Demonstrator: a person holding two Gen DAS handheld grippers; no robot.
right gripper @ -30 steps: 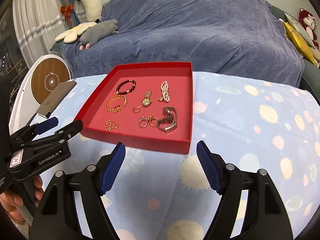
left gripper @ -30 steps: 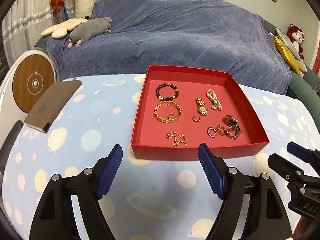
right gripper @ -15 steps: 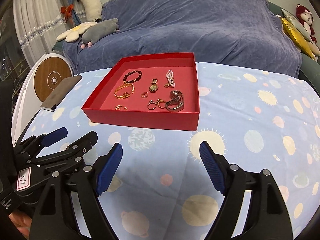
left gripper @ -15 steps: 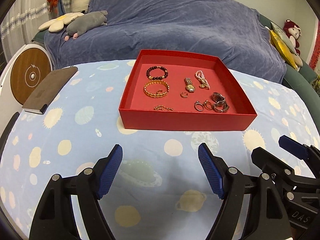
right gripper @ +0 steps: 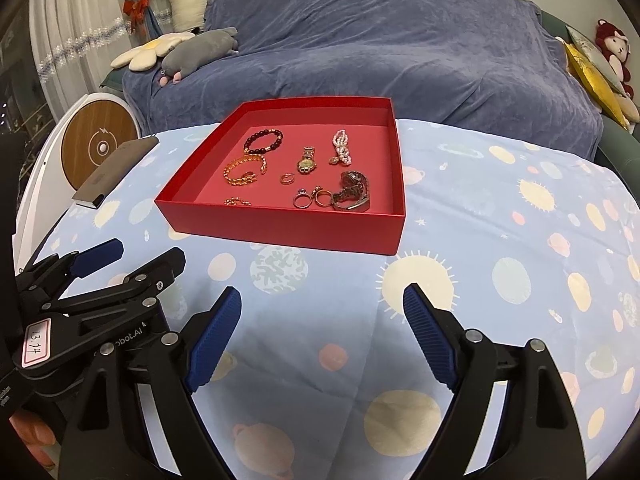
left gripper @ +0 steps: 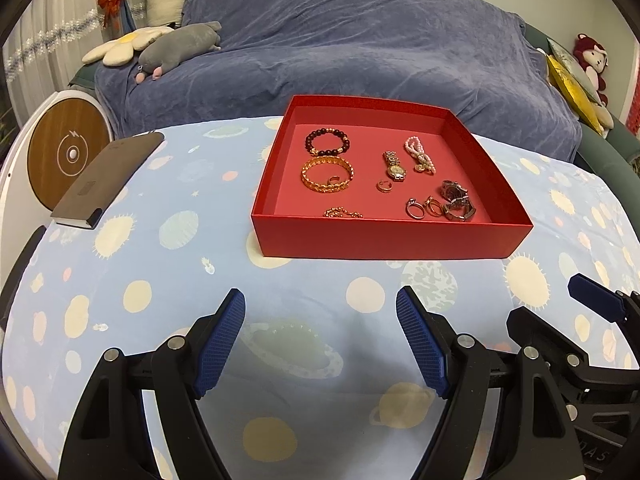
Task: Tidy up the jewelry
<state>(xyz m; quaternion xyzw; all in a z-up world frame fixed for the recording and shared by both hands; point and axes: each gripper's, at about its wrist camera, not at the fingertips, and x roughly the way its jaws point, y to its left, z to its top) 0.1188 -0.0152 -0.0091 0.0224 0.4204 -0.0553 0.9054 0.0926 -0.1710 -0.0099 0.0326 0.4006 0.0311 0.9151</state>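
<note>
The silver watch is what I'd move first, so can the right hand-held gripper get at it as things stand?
Probably yes. The right hand-held gripper is open and empty, with bare tablecloth ahead. The silver watch lies in the open red tray, so it must clear the near wall; two rings lie close beside it.

A white tag (right gripper: 37, 342) on the left gripper (right gripper: 132, 256) reads "13.14". Beside it the gripper body carries part of a brand, "…obot.AI" (right gripper: 129, 337).

Your left wrist view faces the red tray (left gripper: 384, 240) squarely from near the table; your right wrist view sits rightward, sharing the tray and sofa (right gripper: 380, 40).
</note>
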